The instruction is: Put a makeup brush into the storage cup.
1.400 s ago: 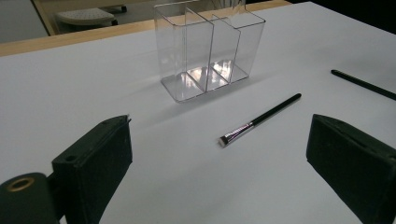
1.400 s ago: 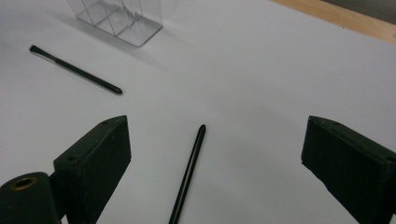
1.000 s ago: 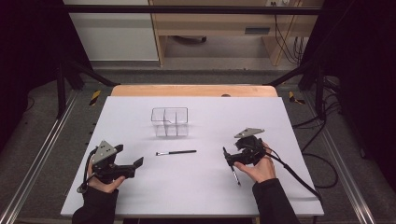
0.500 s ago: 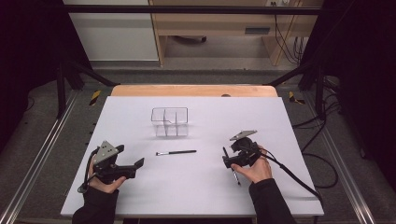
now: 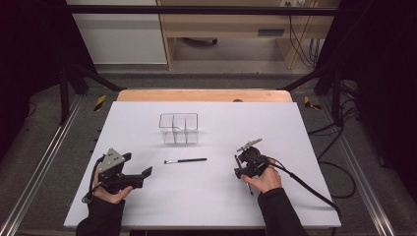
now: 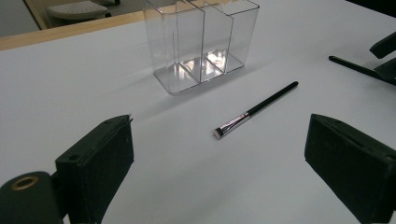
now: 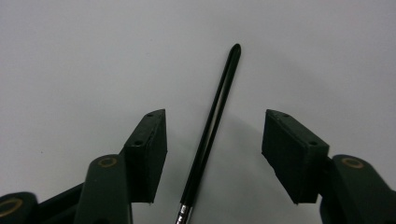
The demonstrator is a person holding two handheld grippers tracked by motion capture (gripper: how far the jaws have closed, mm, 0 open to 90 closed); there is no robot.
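Note:
A thin black brush (image 7: 219,102) lies on the white table (image 5: 216,206), right between the jaws of my right gripper (image 7: 215,119). The jaws have just been closing, but both pads stand clear of the handle, so the gripper is open. In the high view the right gripper (image 5: 241,166) points down at this brush (image 5: 237,160), right of centre. A second brush (image 5: 186,160) with a silver ferrule lies mid-table (image 6: 254,109). Behind it stands a clear three-compartment organizer (image 5: 178,128) (image 6: 201,42), empty. My left gripper (image 5: 136,165) (image 6: 219,123) rests at the left, wide open, aimed at the second brush.
A wooden strip (image 5: 204,95) borders the table's far edge. Black frame rails run along both sides, and cables (image 5: 305,184) trail off to the right. In the left gripper view the other gripper's jaws (image 6: 385,56) show at the right edge, beside the first brush (image 6: 355,66).
The right gripper has sunk toward the table over the brush at the right, and its jaws have narrowed. The left gripper has not moved.

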